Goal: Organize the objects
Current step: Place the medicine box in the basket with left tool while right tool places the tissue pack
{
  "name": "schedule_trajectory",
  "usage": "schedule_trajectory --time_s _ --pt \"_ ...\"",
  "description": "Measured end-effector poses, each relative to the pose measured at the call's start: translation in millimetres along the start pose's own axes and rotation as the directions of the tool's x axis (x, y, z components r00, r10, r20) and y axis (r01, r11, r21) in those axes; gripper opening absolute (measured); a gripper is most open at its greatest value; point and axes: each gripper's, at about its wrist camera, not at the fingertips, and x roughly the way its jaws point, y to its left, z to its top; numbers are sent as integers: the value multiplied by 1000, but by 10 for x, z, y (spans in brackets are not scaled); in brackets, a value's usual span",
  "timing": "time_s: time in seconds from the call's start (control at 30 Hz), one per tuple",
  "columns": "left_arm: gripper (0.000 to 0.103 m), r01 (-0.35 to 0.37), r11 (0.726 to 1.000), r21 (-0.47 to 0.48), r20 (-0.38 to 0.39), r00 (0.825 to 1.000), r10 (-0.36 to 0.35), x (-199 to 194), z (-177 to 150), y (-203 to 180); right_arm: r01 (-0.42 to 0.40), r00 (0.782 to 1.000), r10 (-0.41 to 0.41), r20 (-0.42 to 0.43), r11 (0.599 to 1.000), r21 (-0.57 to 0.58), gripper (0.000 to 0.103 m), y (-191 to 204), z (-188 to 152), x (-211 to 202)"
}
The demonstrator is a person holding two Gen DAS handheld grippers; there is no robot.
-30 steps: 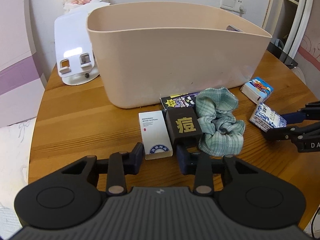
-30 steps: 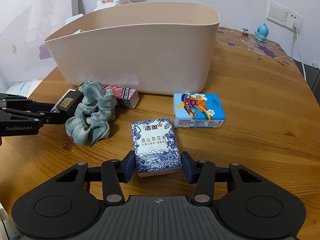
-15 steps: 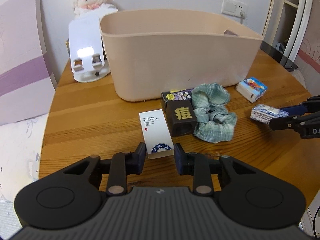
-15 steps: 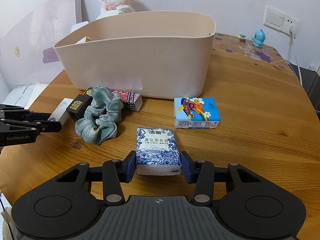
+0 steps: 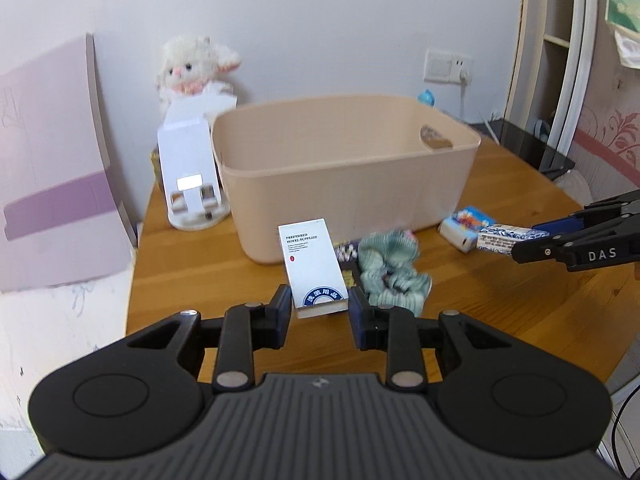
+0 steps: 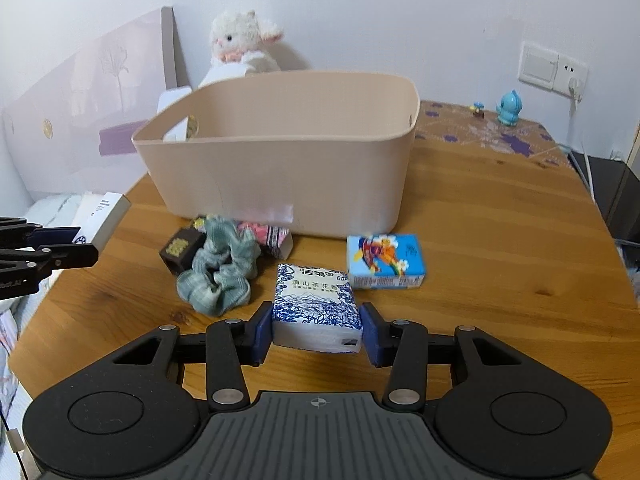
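Observation:
My left gripper [image 5: 319, 307] is shut on a white box [image 5: 312, 265] printed "Preferred Hotel Supplies" and holds it above the table; it also shows in the right wrist view [image 6: 102, 218]. My right gripper [image 6: 317, 330] is shut on a blue-and-white tissue pack [image 6: 316, 306], lifted off the table; it also shows in the left wrist view [image 5: 508, 235]. The beige bin [image 5: 348, 196] stands behind, open at the top. A green scrunchie [image 6: 218, 272], a dark box with gold print [image 6: 181, 249], a pink-patterned box [image 6: 270, 238] and a colourful tissue pack [image 6: 385, 260] lie in front of the bin.
A white phone stand [image 5: 192, 184] and a plush lamb [image 5: 192, 68] stand left of and behind the bin. A blue figurine [image 6: 509, 108] sits near the wall socket. The round wooden table's edge [image 5: 134, 280] runs close on the left.
Both grippers have closed on their items and lifted them off the table, pulling back and up. The white box and the blue-and-white tissue pack left the table surface.

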Motion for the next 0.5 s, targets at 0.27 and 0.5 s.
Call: schedule_trajectory --time_s 0.27,0.5 --pt "33 -3 1000 23 78 997 1 -176 257 -99 -5 998 5 70 1000 6 42 -71 190 -187" --pt "33 -9 999 35 122 992 5 -183 506 -182 -22 990 19 140 1000 18 42 -180 434 -342"
